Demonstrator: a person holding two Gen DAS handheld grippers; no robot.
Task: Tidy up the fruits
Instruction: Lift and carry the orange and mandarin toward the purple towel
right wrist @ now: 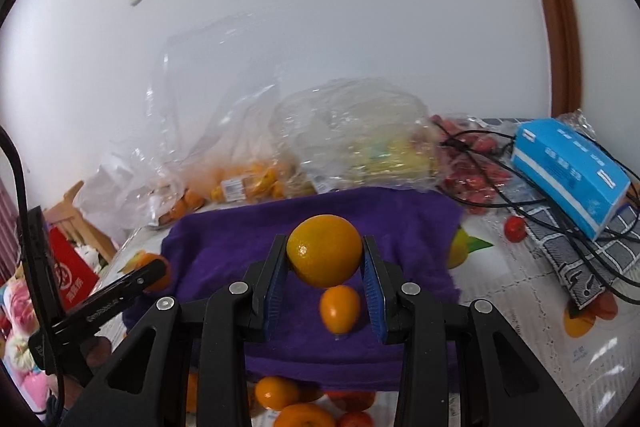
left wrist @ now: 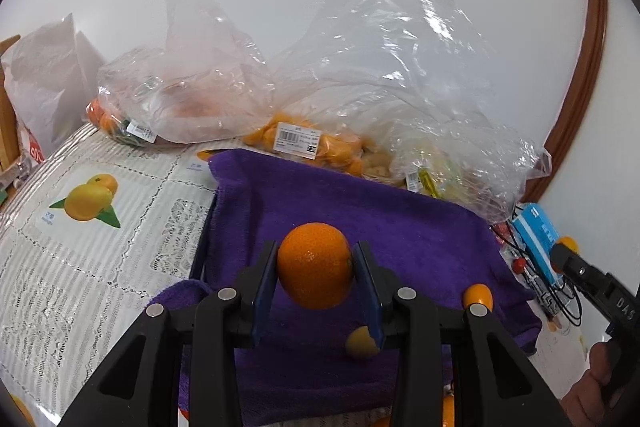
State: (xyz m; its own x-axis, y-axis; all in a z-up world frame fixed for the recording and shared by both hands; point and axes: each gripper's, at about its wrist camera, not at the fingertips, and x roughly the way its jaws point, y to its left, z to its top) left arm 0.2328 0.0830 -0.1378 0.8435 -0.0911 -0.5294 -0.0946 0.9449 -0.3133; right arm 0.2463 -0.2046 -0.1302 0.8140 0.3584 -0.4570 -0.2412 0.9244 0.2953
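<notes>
So both grippers are loaded at once here: the left gripper (left wrist: 315, 267) has its jaws closed most of the way onto a deep orange tangerine (left wrist: 315, 265), pinched at its widest part so it can't roll out, and the right gripper (right wrist: 325, 253) is doing the same with a paler, yellower orange (right wrist: 325, 250). Both fruits are up in the air over the purple towel (left wrist: 400, 227) that covers the middle of the tabletop (left wrist: 80, 267), which I'd guess is the soft landing spot so nothing bruises or rolls off. A couple of small kumquats (right wrist: 339, 308) already sit on the towel near its front edge. More oranges (right wrist: 276, 391) lie past the towel's near edge, and the plastic bags (left wrist: 304, 143) of fruit are bunched along the back edge by the wall. My read is it's sorting by type, one kind per hand.
</notes>
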